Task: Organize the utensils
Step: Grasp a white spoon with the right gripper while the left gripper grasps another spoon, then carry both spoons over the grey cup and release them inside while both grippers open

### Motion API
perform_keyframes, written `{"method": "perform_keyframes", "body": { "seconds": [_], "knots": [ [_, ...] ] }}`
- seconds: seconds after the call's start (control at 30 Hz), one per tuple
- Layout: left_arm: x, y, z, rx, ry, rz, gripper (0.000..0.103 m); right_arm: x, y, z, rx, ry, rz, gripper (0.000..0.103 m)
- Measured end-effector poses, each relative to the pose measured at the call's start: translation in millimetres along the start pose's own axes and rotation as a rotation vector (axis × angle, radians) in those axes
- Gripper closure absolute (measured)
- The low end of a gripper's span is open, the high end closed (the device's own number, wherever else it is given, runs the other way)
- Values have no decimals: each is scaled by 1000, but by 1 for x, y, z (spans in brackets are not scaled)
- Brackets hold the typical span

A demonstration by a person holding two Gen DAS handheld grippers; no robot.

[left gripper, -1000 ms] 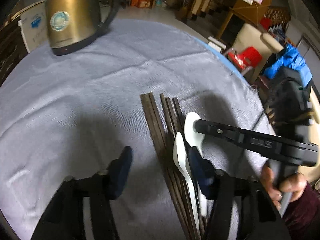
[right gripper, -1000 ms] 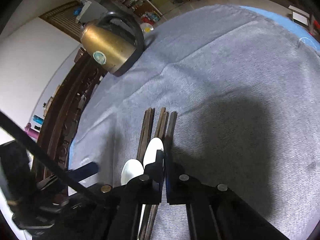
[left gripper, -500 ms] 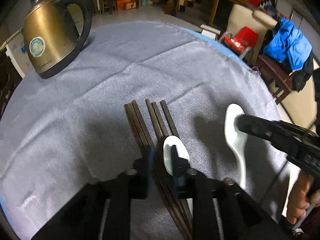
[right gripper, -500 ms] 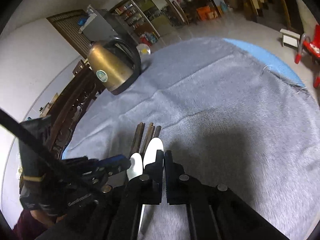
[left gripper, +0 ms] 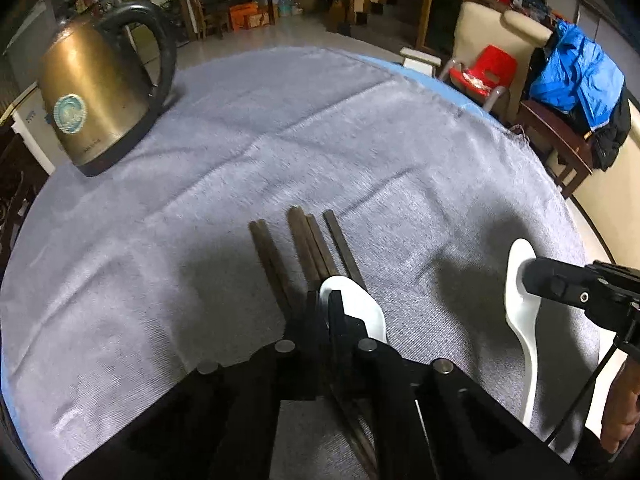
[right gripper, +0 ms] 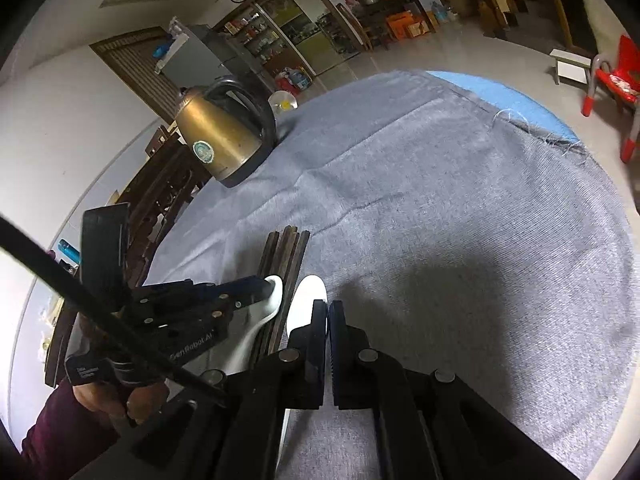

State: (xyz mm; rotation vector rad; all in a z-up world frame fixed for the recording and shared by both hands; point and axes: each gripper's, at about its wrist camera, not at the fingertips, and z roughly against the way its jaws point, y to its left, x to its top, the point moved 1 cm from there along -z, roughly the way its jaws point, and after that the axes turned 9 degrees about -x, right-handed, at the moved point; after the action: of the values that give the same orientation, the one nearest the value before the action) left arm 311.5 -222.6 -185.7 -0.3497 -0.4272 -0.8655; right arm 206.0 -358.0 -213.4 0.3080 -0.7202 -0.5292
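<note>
Left gripper [left gripper: 329,312], tilted steeply down at lower centre, clamps one white spoon [left gripper: 360,308]; right gripper [right gripper: 328,320] grasps the other spoon [right gripper: 306,300].

Hand-held grippers: black two-finger units, one per hand

Left hand-held gripper [left gripper: 324,312] and right hand-held gripper [right gripper: 328,320] share matte black linkage arms with round silver pivot screws and dark blue finger pads [right gripper: 340,320]. White lettering marks the left unit's body; a black cable [right gripper: 100,312] crosses it. The person wears a maroon sleeve [right gripper: 52,428].
</note>
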Motion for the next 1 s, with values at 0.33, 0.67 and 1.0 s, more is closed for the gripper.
{"method": "perform_keyframes", "body": {
  "seconds": [0.33,0.67,1.0],
  "knots": [
    [-12,2,73,33,-117,10,102,-10,27,38,20,-63,48,101],
    [1,-12,11,27,25,36,36,-29,23,56,-2,-82,35,101],
    [5,-8,-11,67,67,17,94,-27,-1,50,-10,-60,16,101]
  ]
}}
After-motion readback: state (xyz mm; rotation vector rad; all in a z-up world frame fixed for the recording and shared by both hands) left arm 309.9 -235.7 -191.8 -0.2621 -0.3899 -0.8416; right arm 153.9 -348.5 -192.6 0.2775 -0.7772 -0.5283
